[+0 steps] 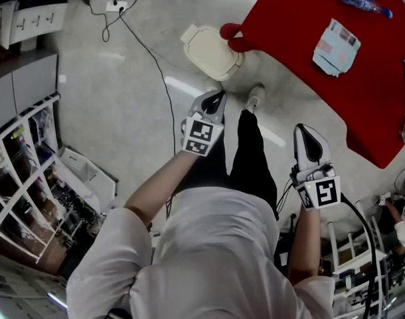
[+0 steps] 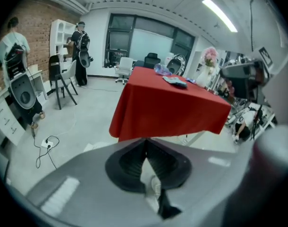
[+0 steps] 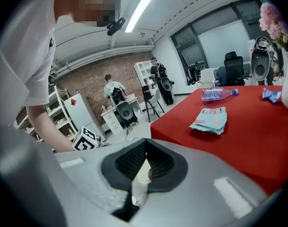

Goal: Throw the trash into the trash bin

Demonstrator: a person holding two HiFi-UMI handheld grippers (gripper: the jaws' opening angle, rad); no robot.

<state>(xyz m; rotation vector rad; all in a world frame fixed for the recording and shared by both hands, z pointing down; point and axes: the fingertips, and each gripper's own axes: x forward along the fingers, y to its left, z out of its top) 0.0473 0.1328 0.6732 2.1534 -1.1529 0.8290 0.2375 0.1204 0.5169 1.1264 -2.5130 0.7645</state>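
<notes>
Left gripper (image 1: 217, 100) and right gripper (image 1: 307, 133) jaws shut, empty; crumpled packet (image 1: 336, 46) on red surface (image 1: 289, 38) lies beyond right gripper, the nearer one.

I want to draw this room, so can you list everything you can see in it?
table: one, red cloth, upper right.
bottle: one, clear plastic, on table.
paper packet: one, pale blue, on table.
trash bin: one, cream lid, on floor by table corner.
power strip: one, white, on floor with black cable.
shelf: one, white, left.
people: two, far off, by brick wall.
left tongs: one, grey, shut.
right tongs: one, grey, shut.
</notes>
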